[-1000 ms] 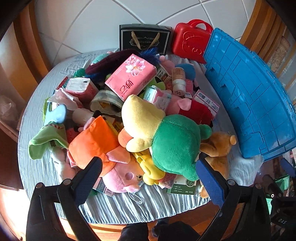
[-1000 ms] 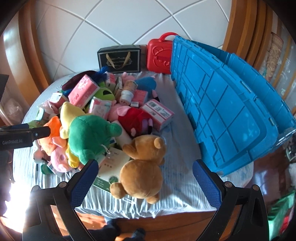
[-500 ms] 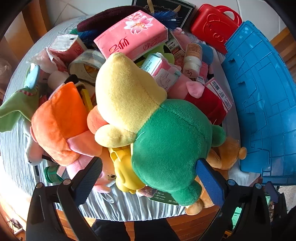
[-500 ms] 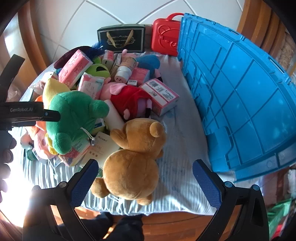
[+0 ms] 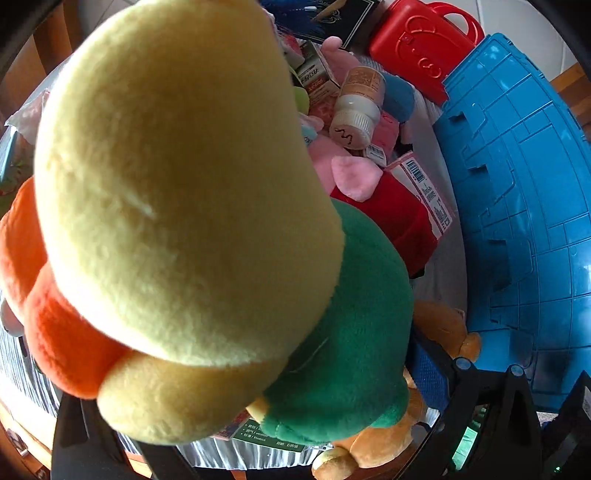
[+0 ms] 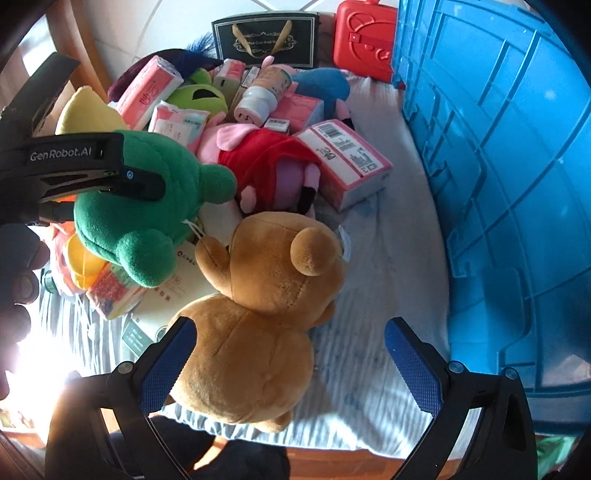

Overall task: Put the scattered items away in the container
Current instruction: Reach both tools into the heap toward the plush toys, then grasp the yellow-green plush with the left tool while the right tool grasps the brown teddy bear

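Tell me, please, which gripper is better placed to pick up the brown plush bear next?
The right gripper, I think. Its open blue fingers already straddle the brown plush bear, which lies beside the blue plastic crate. The left gripper is busy at the green and yellow plush toy.

White tiled wall point(image 6: 122, 22), wooden trim point(image 6: 88, 66), bright sunlight glare point(image 6: 33, 365)
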Tool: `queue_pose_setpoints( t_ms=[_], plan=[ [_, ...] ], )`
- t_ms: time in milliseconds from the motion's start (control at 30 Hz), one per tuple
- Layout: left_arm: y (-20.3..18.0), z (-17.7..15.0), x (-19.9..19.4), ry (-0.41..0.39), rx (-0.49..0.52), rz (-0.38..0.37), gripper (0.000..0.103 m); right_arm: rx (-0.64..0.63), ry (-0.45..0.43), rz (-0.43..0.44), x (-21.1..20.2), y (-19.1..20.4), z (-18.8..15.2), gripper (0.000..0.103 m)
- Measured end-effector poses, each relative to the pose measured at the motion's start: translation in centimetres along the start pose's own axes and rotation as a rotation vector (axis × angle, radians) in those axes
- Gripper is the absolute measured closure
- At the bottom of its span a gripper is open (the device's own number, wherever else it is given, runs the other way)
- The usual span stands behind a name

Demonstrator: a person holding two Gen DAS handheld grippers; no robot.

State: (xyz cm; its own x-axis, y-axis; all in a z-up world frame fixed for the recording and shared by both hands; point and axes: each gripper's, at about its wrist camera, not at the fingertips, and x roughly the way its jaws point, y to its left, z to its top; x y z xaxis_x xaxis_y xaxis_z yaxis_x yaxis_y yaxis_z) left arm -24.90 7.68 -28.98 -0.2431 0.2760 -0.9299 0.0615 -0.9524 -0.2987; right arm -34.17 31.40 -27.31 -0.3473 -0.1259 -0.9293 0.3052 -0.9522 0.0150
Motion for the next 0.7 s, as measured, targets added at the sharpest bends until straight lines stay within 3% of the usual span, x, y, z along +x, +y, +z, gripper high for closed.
queue_pose_setpoints(
  t_ms=[33,100,167,367,600,700],
  plan=[
    [0.0,0.0,-0.2,-0.007,0.007,-0.005,0.001,0.008,0.006,0.004,0.5,0.0,0.1,0.000],
    [0.1,0.0,-0.6,-0.016,0.024,-0.027,0.014,0.028,0.013,0.005,1.5,0.1,0.4,0.000],
    [0.1,0.1,-1.0,-0.020,0.046,-0.031,0.016,0.056,0.027,0.016,2.5,0.1,0.6,0.000],
    [1.0,-0.2,-1.5,-0.014,0.089,-0.055,0.018,0.132,0.060,0.026,5.2,0.4,1.2,0.000],
    [1.8,-0.1,-2.1,-0.010,0.134,-0.071,0.021,0.124,0.085,-0.004,7.1,2.1,1.0,0.000],
    [2.1,0.0,-2.6,-0.013,0.147,-0.084,0.022,0.107,0.071,-0.032,6.3,3.0,0.8,0.016]
  ],
)
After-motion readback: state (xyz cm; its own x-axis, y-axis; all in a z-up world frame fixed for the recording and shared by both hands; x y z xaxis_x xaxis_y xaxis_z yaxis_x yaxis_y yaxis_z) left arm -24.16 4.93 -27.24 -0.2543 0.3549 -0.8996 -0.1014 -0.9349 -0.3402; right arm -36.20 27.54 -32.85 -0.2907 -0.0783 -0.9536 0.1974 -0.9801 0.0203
